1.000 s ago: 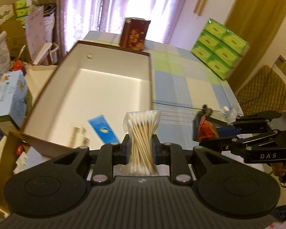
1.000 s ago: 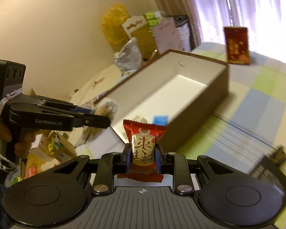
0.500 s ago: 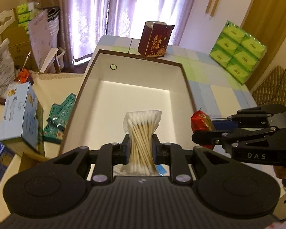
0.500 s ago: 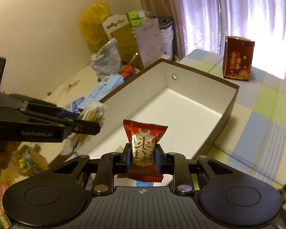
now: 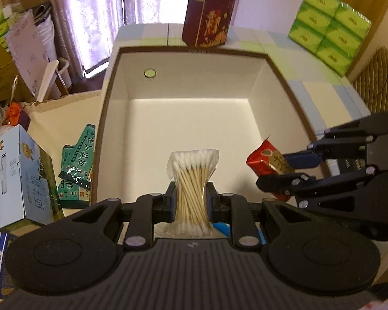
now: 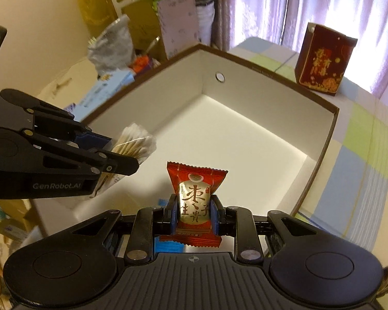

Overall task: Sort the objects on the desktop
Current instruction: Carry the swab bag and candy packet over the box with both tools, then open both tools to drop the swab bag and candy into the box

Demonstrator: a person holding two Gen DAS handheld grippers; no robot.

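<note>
My left gripper (image 5: 191, 201) is shut on a clear pack of cotton swabs (image 5: 192, 175), held over the near end of a large brown-rimmed white box (image 5: 191, 98). My right gripper (image 6: 194, 213) is shut on a red candy packet (image 6: 195, 199) with gold characters, also above the box (image 6: 245, 139). In the left wrist view the right gripper (image 5: 295, 168) comes in from the right with the candy packet (image 5: 265, 159). In the right wrist view the left gripper (image 6: 119, 152) enters from the left with the swabs (image 6: 135, 142). A blue item (image 5: 223, 228) on the box floor is mostly hidden.
A dark red carton (image 5: 207, 19) stands behind the box on the checked tablecloth (image 6: 362, 149). Green tissue packs (image 5: 328, 24) are stacked at the far right. Left of the box lie a green packet (image 5: 79, 162), a light blue carton (image 5: 18, 175) and other clutter.
Both grippers have moved with their loads from beside the box to over its near end. The box now fills both views, and the grippers have drawn closer together.
</note>
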